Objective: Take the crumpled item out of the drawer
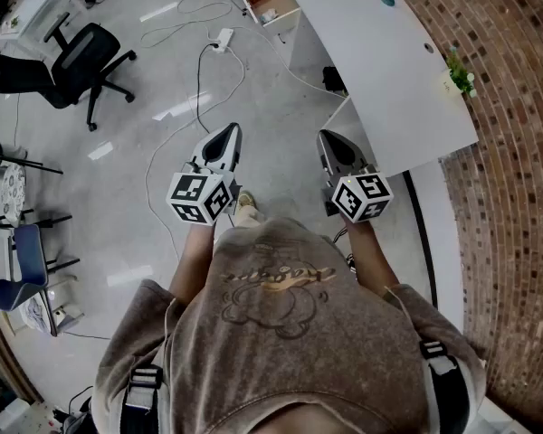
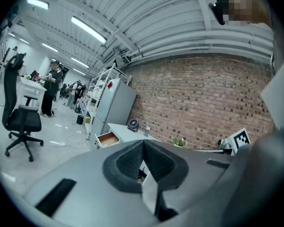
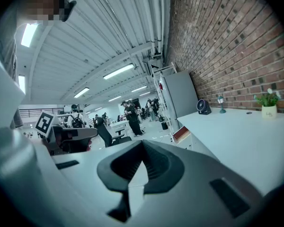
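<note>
An open drawer with a brown inside juts from the far end of the white desk, well ahead of both grippers. It also appears as the drawer in the left gripper view and the drawer in the right gripper view. What lies inside is too small to make out, so no crumpled item is visible. My left gripper and right gripper are held side by side in front of the person's chest, over the floor. Both the left gripper and the right gripper are shut with nothing between the jaws.
A black office chair stands on the left. Cables and a power strip lie on the floor between me and the drawer. A brick wall runs along the right. A small plant and a fan sit on the desk. People stand far off.
</note>
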